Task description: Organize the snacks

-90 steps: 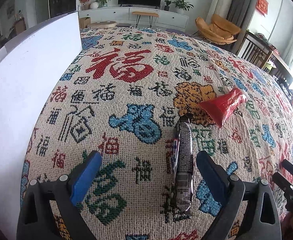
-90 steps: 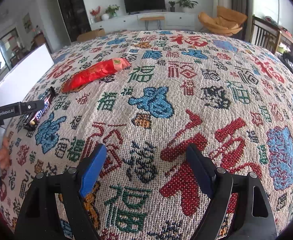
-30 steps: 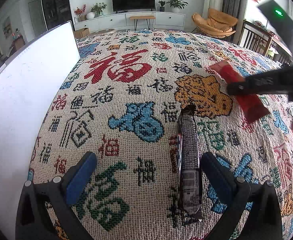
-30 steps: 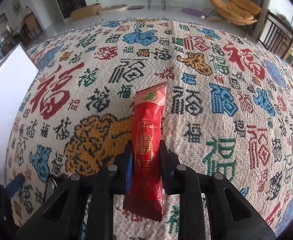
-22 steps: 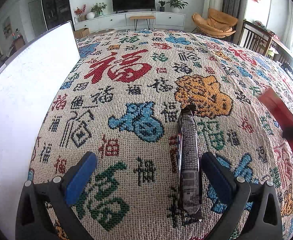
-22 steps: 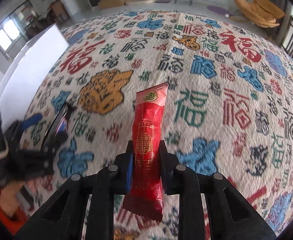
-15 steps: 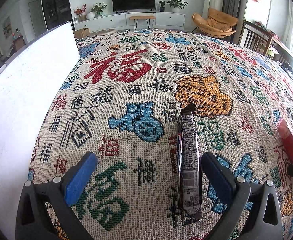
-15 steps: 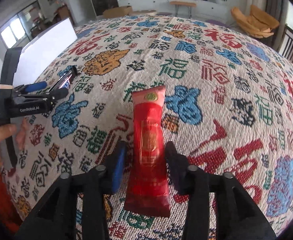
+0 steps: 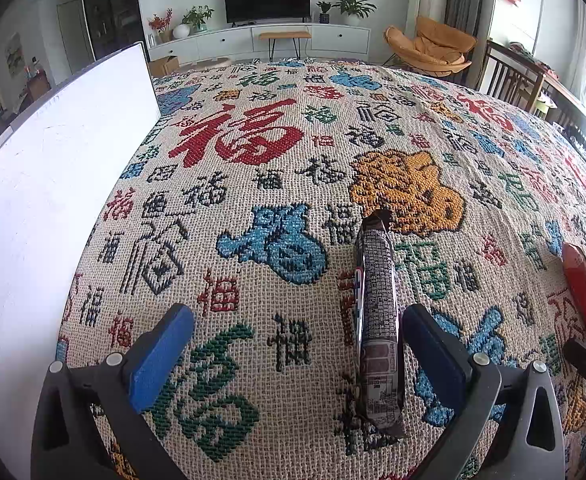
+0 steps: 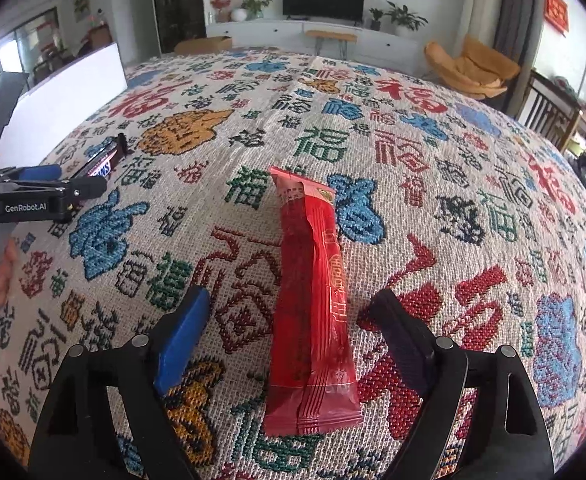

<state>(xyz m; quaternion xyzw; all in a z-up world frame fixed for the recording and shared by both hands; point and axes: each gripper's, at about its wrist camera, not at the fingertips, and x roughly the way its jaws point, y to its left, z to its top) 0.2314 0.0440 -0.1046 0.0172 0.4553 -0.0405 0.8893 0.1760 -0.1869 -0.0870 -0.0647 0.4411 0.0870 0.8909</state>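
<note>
A red snack packet [image 10: 315,304] lies flat on the patterned tablecloth [image 10: 433,184] between the fingers of my right gripper [image 10: 293,332], which is open and apart from it. The packet also shows at the right edge of the left wrist view [image 9: 585,292]. A dark Snickers bar [image 9: 377,312] lies on the cloth inside my open left gripper [image 9: 297,344], close to its right finger; it also shows in the right wrist view [image 10: 103,162]. My left gripper also shows in the right wrist view [image 10: 45,184].
A tall white board [image 9: 41,200] stands along the table's left side. Beyond the far edge are a TV cabinet [image 9: 269,40], an orange chair [image 9: 433,50] and dark wooden chairs [image 9: 509,80] at the right.
My right gripper carried the red packet toward the near right part of the table, set it on the cloth and opened. My left gripper and the Snickers bar have not moved.
</note>
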